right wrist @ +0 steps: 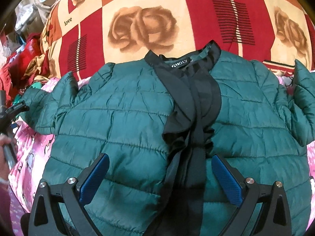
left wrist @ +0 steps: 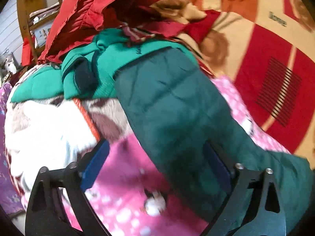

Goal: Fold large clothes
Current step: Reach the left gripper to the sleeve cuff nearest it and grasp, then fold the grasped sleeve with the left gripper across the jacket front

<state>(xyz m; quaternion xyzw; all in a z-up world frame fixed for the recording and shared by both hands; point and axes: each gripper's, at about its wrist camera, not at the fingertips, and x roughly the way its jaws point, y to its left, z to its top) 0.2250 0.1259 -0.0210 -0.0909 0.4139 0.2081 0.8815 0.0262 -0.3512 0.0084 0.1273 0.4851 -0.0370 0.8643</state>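
Note:
A dark green quilted puffer jacket (right wrist: 128, 118) lies spread flat, front up, with a black collar and black front trim (right wrist: 193, 102) down its middle. My right gripper (right wrist: 160, 157) is open and hovers over the jacket's lower front, straddling the black trim. In the left wrist view one sleeve of the jacket (left wrist: 173, 108) runs from the pile toward the camera. My left gripper (left wrist: 156, 149) is open, with the sleeve's end lying between its blue pads and against the right one. The left gripper also shows at the far left of the right wrist view (right wrist: 15, 106).
The jacket rests on a pink patterned blanket (left wrist: 126, 186) over a red and cream rose bedspread (right wrist: 141, 25). A heap of other clothes lies beyond the sleeve: a bright green garment (left wrist: 110, 66), red fabric (left wrist: 82, 15) and a white fluffy one (left wrist: 49, 125).

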